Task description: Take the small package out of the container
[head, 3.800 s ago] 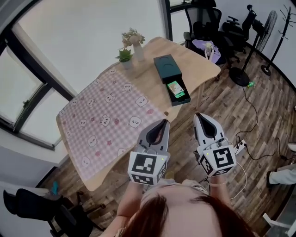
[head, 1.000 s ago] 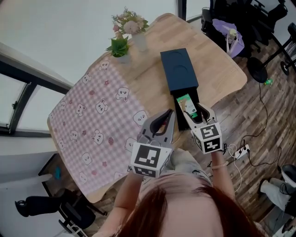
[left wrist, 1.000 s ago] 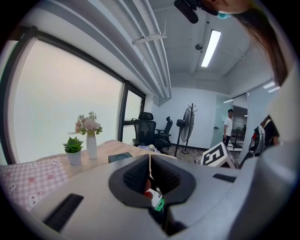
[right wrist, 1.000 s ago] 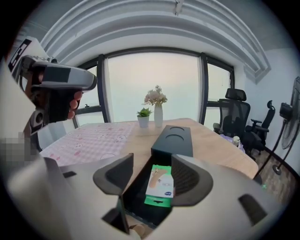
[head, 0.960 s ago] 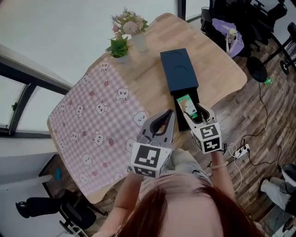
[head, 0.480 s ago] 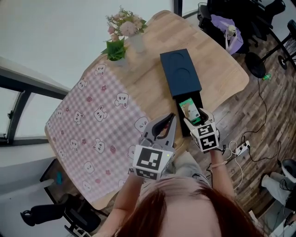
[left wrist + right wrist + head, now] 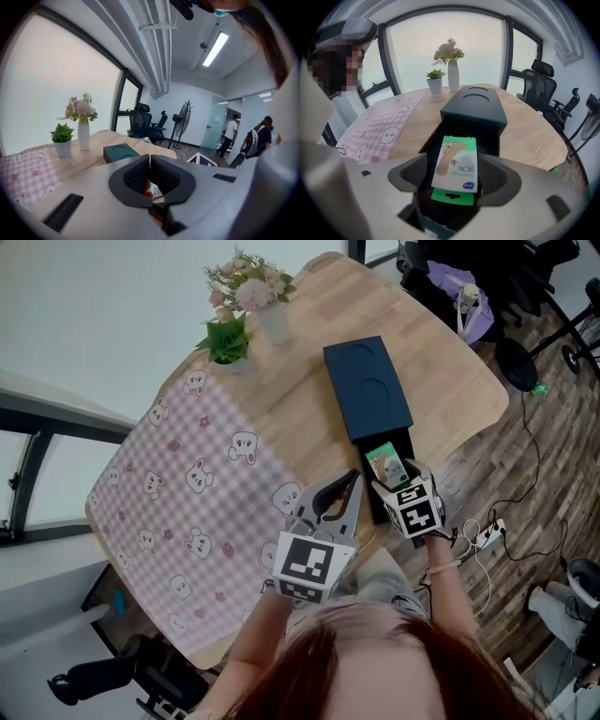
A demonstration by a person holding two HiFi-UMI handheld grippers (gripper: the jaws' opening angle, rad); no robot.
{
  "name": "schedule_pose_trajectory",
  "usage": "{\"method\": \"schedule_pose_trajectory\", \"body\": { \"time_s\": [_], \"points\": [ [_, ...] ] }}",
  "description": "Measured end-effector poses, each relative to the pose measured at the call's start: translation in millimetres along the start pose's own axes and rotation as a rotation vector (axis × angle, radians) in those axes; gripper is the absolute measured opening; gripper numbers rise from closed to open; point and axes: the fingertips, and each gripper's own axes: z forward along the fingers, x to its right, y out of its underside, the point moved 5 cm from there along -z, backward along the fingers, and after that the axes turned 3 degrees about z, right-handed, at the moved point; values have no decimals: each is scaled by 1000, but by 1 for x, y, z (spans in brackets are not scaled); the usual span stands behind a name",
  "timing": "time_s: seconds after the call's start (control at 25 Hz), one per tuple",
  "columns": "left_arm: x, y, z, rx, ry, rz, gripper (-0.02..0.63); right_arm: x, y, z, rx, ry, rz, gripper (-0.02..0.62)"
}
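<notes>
The left gripper [image 7: 348, 484] hangs over the near edge of the wooden surface [image 7: 309, 371] with its jaws clenched together on nothing. Just to its right, the right gripper [image 7: 453, 177] reaches into the open drawer [image 7: 427, 143] with its jaws opening. The small package [image 7: 456, 159] lies flat in the drawer between them, released. The drawer's walls hem the jaws in on both sides, and its near end reaches the surface's near edge, with floor beyond. Farther on is the dark container [image 7: 366, 390], with bare wood on both sides. The pink checked cloth [image 7: 187, 493] lies to the left, and a potted plant [image 7: 228, 341] and a vase [image 7: 274, 322] stand at the far edge. A second ago the right gripper's jaws were narrower, with the package between them.
</notes>
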Motion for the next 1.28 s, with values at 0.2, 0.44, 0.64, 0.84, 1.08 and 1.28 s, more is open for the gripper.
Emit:
{"method": "schedule_pose_trajectory", "body": {
  "time_s": [0.2,0.44,0.64,0.84,1.08,1.28],
  "points": [
    [-6,2,7,-7,8,-13,15,0,0,12,-60,-5,30,341],
    [-14,1,13,-6,19,-24,15,2,-5,21,-94,33,50,348],
    [-19,1,15,-6,28,-33,15,4,-12,22,-96,64,25,348],
    [-23,1,16,-5,33,-36,15,3,-12,29,-141,68,16,353],
    [-28,4,15,-9,30,-45,15,4,-11,37,-203,98,4,351],
    [-29,3,13,-6,28,-49,15,5,-10,37,-218,118,-4,327]
  ]
}}
